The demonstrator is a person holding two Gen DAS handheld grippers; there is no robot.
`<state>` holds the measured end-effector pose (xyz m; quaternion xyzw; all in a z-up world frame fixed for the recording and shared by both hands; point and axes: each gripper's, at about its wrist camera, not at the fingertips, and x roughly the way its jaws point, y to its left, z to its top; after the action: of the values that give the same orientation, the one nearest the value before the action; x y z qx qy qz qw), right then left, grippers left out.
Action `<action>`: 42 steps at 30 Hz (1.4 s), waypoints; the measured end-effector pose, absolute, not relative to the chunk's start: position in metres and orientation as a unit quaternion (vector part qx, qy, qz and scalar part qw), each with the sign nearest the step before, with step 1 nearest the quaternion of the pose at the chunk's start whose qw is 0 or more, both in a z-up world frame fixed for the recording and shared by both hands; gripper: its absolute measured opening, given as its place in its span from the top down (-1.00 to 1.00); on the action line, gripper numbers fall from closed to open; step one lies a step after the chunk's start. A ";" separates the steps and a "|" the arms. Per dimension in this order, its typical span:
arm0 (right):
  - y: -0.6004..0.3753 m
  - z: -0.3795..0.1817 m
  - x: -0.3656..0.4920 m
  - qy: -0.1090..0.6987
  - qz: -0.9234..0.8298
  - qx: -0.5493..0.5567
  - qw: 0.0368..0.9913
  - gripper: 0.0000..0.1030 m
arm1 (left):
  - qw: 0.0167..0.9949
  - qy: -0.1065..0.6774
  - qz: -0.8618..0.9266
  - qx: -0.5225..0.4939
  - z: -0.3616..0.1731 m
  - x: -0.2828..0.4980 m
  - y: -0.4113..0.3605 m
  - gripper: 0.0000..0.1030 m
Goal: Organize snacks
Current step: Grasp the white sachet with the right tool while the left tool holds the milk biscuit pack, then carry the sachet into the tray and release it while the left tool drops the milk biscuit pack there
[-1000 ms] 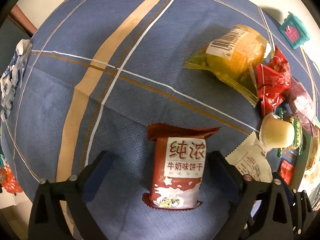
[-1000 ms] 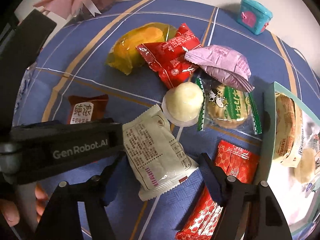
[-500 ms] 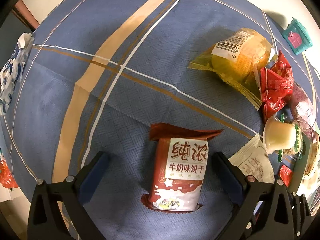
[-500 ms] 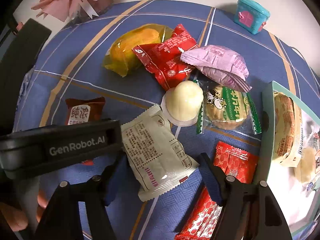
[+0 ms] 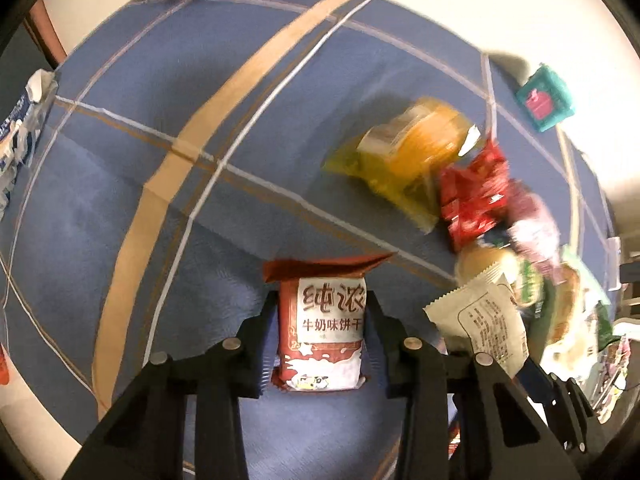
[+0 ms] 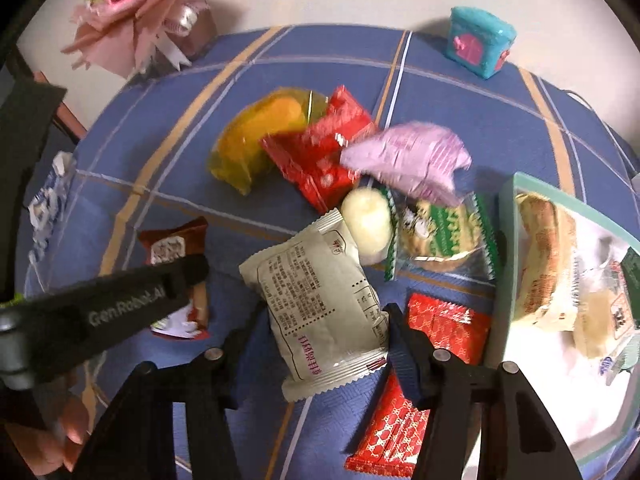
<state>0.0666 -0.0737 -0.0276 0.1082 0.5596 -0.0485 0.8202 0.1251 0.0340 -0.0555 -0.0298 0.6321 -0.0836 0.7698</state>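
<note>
Both hand-held grippers (image 5: 322,336) closed; snacks (image 5: 472,196) blurred.

A home setting is suggested: a table against a plain pale wall is covered by a blue woven tablecloth (image 6: 460,80) with tan and white stripes, on which a pink ribbon-wrapped bouquet (image 6: 148,20) and a small teal toy box (image 6: 478,40) are set.

The left claw (image 5: 322,344) grips a brown milk-biscuit packet (image 5: 323,332) over blue checked cloth (image 5: 120,208).
</note>
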 end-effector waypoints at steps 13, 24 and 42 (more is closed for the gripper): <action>-0.108 0.040 0.032 0.496 -0.076 0.132 0.855 -0.15 | 0.822 0.556 -0.113 -0.049 0.026 0.109 0.033 0.21; -0.192 0.051 -0.016 0.482 -0.192 0.176 0.836 -0.15 | 0.812 0.550 -0.193 -0.007 0.040 0.077 -0.051 0.21; -0.343 0.067 -0.152 0.429 -0.367 0.286 0.774 -0.15 | 0.765 0.541 -0.323 0.131 0.038 -0.015 -0.193 0.21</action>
<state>-0.1517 -0.3433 0.0670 0.2860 0.4294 -0.3668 0.7741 -0.0153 -0.1930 0.0384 0.1308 0.5413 -0.3231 0.7652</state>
